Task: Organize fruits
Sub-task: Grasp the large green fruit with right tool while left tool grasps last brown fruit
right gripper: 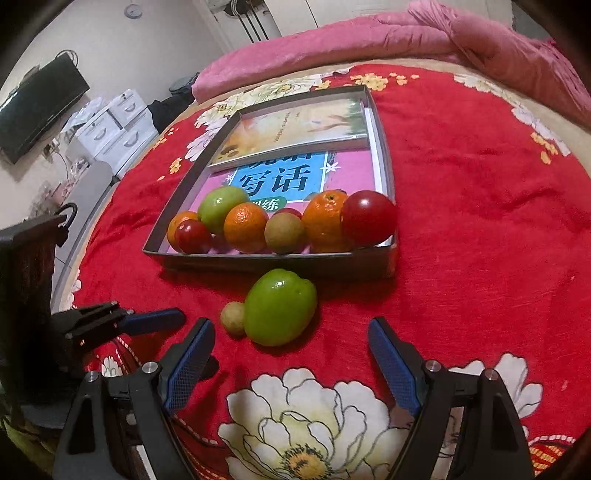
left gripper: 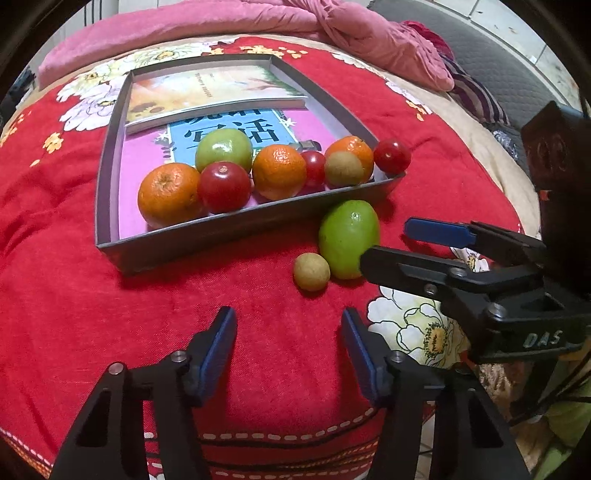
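Observation:
A grey tray [left gripper: 236, 236] [right gripper: 266, 260] on the red blanket holds oranges [left gripper: 168, 194], red tomatoes [left gripper: 223, 186], a green fruit [left gripper: 223, 147] and a small brown fruit [left gripper: 343, 168] along its near wall. A red tomato [left gripper: 392, 156] [right gripper: 368, 218] sits at its right corner. Outside, a green fruit [left gripper: 347, 236] [right gripper: 280, 306] and a small brown fruit [left gripper: 311, 271] [right gripper: 233, 317] lie on the blanket. My left gripper [left gripper: 288, 347] is open and empty, short of the brown fruit. My right gripper [right gripper: 290, 356] [left gripper: 388, 240] is open and empty, just before the green fruit.
Two books [left gripper: 207, 96] [right gripper: 295, 133] lie in the tray's far part. A pink quilt [left gripper: 332, 22] [right gripper: 406, 33] is bunched at the back of the bed. White drawers [right gripper: 114, 129] and a dark screen [right gripper: 37, 107] stand off the bed's left side.

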{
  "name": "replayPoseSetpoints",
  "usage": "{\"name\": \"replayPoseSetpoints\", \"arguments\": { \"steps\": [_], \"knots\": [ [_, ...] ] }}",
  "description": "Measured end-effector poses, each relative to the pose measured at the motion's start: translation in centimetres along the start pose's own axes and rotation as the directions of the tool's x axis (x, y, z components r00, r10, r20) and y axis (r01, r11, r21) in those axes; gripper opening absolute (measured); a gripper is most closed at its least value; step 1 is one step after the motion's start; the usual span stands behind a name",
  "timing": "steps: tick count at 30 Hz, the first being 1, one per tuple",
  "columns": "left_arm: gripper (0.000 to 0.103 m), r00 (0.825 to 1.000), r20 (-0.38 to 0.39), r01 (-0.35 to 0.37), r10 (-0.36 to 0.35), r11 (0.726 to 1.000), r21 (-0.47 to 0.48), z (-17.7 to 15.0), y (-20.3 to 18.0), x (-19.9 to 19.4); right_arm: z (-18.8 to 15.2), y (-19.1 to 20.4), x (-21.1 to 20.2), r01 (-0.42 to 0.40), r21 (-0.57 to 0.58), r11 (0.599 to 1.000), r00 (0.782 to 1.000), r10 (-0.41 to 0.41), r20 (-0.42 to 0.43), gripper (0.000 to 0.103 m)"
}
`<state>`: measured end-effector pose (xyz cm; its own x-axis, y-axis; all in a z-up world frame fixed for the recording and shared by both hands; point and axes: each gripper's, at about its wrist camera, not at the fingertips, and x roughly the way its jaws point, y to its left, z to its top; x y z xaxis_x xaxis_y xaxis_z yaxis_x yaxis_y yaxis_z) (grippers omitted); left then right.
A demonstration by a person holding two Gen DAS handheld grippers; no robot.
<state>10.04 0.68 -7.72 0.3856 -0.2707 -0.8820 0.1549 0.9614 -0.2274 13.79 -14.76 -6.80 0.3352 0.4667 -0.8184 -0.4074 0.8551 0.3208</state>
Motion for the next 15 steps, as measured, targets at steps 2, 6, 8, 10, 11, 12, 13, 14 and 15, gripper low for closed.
{"name": "replayPoseSetpoints", "arguments": {
  "steps": [2,6,8,10,11,12,13,14,15],
  "knots": [
    [0.056,1.000,0.003,0.003,-0.003,1.000,-0.002,0.0,0.0,0.1,0.2,-0.1,0.6,-0.007,0.015,1.000,1.000,0.007,-0.008,0.077],
    [0.054,1.000,0.006,0.008,-0.008,1.000,-0.001,0.1,0.1,0.2,0.6,-0.6,1.8,-0.034,0.069,0.997,0.999,0.036,-0.030,0.064],
    [0.054,1.000,0.009,0.011,-0.011,1.000,0.001,0.3,0.1,0.4,0.7,-0.9,2.3,-0.048,0.095,0.994,0.998,0.051,-0.035,0.061],
    [0.051,1.000,0.010,0.015,-0.015,1.000,0.002,0.5,0.1,0.6,0.8,-1.0,2.6,-0.061,0.100,0.993,0.997,0.065,-0.034,0.057],
    [0.050,1.000,0.012,0.017,-0.017,1.000,0.004,0.6,0.1,0.6,0.9,-0.9,2.7,-0.071,0.100,0.992,0.997,0.075,-0.035,0.053],
    [0.049,1.000,0.014,0.018,-0.018,1.000,0.005,0.6,0.0,0.7,0.9,-0.8,2.8,-0.080,0.098,0.992,0.996,0.084,-0.036,0.048],
    [0.049,1.000,0.013,0.020,-0.020,1.000,0.007,0.7,0.0,0.8,0.9,-0.7,2.9,-0.083,0.093,0.992,0.995,0.087,-0.040,0.047],
    [0.049,1.000,0.013,0.023,-0.023,1.000,0.008,0.8,-0.1,0.9,0.9,-0.5,3.0,-0.077,0.084,0.994,0.996,0.081,-0.039,0.047],
    [0.048,1.000,0.014,0.025,-0.026,1.000,0.009,0.9,-0.1,0.9,0.9,-0.4,3.0,-0.075,0.076,0.994,0.996,0.078,-0.036,0.047]
  ]
}}
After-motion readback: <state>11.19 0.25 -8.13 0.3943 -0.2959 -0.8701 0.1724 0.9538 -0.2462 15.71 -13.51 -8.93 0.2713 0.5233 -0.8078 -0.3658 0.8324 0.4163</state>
